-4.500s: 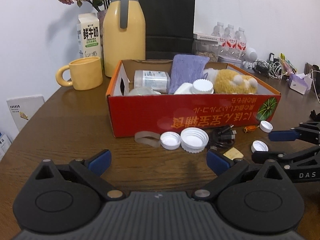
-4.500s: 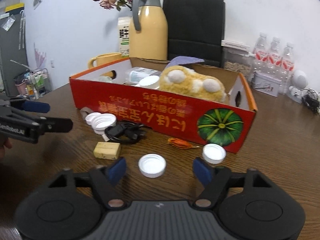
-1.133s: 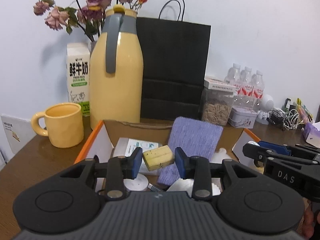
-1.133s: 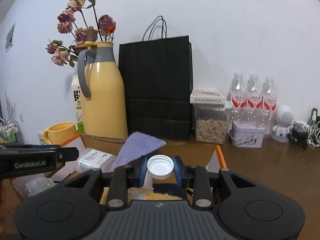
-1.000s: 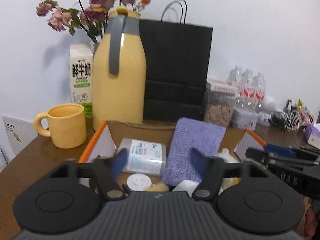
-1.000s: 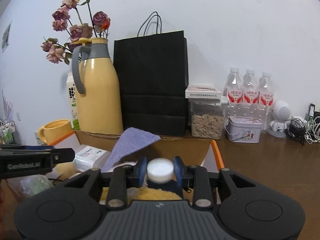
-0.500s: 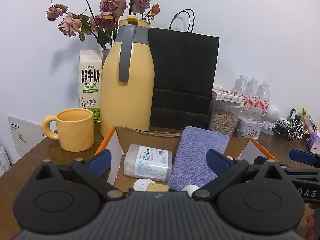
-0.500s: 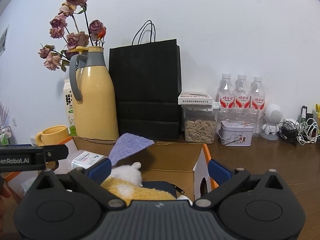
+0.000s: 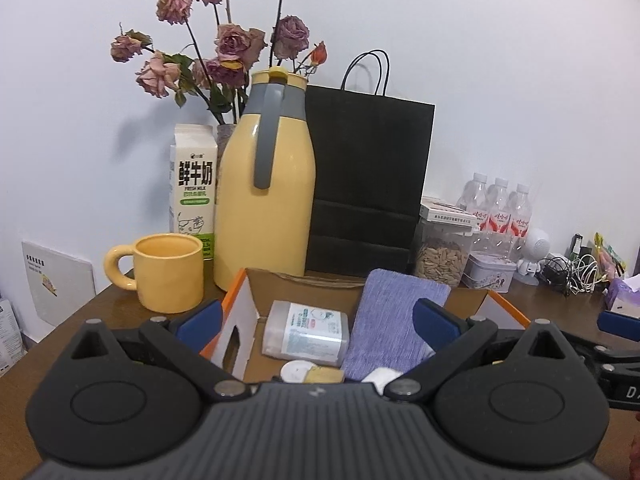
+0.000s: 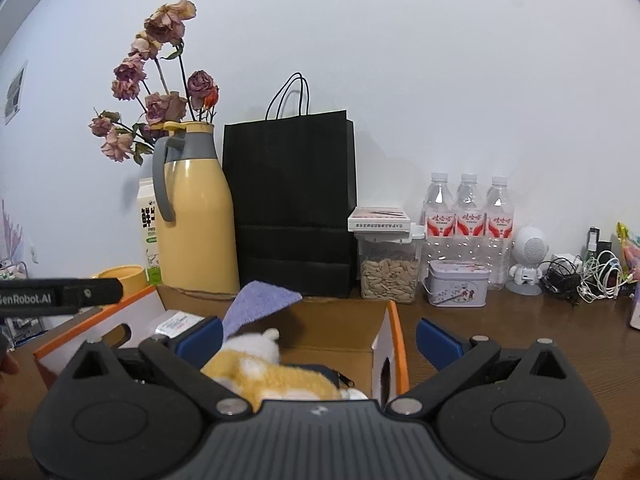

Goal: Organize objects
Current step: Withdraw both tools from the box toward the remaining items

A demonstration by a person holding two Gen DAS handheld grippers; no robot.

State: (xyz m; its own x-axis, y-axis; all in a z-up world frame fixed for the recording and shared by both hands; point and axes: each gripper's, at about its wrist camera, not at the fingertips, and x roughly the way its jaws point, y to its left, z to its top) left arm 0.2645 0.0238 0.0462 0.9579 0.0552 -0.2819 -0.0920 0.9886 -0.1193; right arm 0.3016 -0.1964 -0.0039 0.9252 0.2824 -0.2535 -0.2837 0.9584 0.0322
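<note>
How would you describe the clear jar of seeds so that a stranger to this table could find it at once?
Start at the tall black paper bag against the wall. Directly to its right stands the clear jar of seeds, with a flat white box lying on its lid. Unlike the water bottles beside it, it is squat, square and filled with pale seeds.

Both grippers: black plastic bodies w/ ribbed tops, round side discs, silver pivot screws, blue finger pads [image 9: 434, 316]; white "GenRobot.AI" lettering.

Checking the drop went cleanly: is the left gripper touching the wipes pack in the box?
Apart. The left wrist view shows the left gripper wide open above the wipes pack.
</note>
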